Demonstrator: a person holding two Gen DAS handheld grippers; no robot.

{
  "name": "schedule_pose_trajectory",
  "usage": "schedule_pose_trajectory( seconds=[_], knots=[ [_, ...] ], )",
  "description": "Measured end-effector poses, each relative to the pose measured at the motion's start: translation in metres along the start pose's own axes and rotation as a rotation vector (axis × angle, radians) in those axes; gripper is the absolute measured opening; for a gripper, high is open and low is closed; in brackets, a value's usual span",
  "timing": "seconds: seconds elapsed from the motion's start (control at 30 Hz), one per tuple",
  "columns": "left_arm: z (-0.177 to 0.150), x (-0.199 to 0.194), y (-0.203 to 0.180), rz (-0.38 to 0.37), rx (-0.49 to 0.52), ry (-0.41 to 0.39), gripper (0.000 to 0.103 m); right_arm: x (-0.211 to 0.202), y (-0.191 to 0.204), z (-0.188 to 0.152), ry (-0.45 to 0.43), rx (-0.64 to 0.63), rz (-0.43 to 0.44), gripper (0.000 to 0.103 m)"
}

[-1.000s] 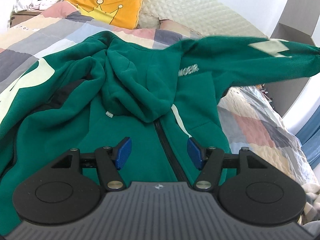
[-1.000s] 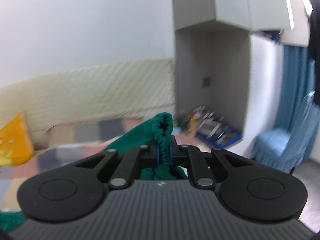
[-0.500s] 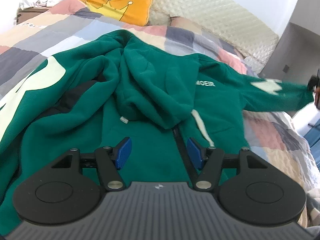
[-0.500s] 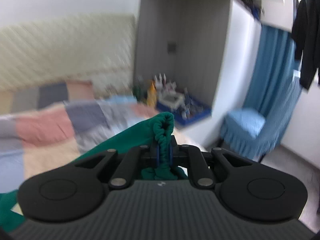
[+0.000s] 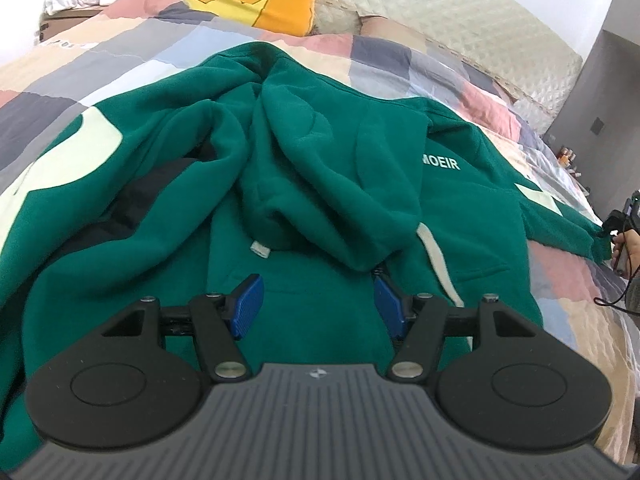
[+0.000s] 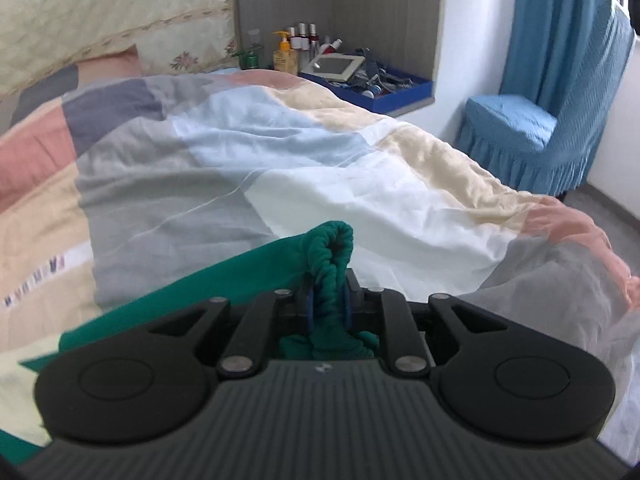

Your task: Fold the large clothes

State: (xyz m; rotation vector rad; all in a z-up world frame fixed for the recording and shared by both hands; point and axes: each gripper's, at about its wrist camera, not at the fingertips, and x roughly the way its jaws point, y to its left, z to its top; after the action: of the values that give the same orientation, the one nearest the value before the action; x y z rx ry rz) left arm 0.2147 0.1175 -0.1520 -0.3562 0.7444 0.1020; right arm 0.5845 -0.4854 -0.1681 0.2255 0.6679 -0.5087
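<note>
The green hoodie lies spread on the patchwork quilt. The right gripper, jaws easing apart, probably just releasing the ribbed cuff; the left gripper hovers agape, empty. Next: fold that sleeve inward.

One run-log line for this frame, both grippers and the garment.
left gripper: open, over green fleece hoodie | right gripper: opening, ribbed cuff between pads | hoodie: spread on patchwork quilt, unfolded
</note>
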Motion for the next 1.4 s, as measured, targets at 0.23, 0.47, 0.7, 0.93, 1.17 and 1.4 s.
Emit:
schedule_pose_trajectory(
  seconds=[0.23,0.47,0.7,0.93,1.17,1.4],
  knots=[
    [0.002,-0.034,-0.032,-0.076,0.088,-0.056,0.067,-0.058,0.014,0.001,0.009,-0.017,0.090,0.067],
    [-0.011,-0.073,-0.056,-0.158,0.133,-0.106,0.067,-0.177,0.035,-0.010,0.023,-0.018,0.240,0.067],
    [-0.039,-0.107,-0.060,-0.188,0.148,-0.115,0.067,-0.312,0.045,-0.075,0.052,0.006,0.480,0.067],
    [-0.052,-0.145,-0.052,-0.224,0.139,-0.160,0.067,-0.391,0.045,-0.181,0.270,0.131,0.668,0.067],
    [-0.061,-0.147,-0.046,-0.269,0.130,-0.143,0.067,-0.392,0.054,-0.261,0.450,0.214,0.616,0.069],
    [-0.068,-0.129,-0.036,-0.255,0.085,-0.092,0.067,-0.364,0.074,-0.305,0.590,0.189,0.642,0.069]
  ],
)
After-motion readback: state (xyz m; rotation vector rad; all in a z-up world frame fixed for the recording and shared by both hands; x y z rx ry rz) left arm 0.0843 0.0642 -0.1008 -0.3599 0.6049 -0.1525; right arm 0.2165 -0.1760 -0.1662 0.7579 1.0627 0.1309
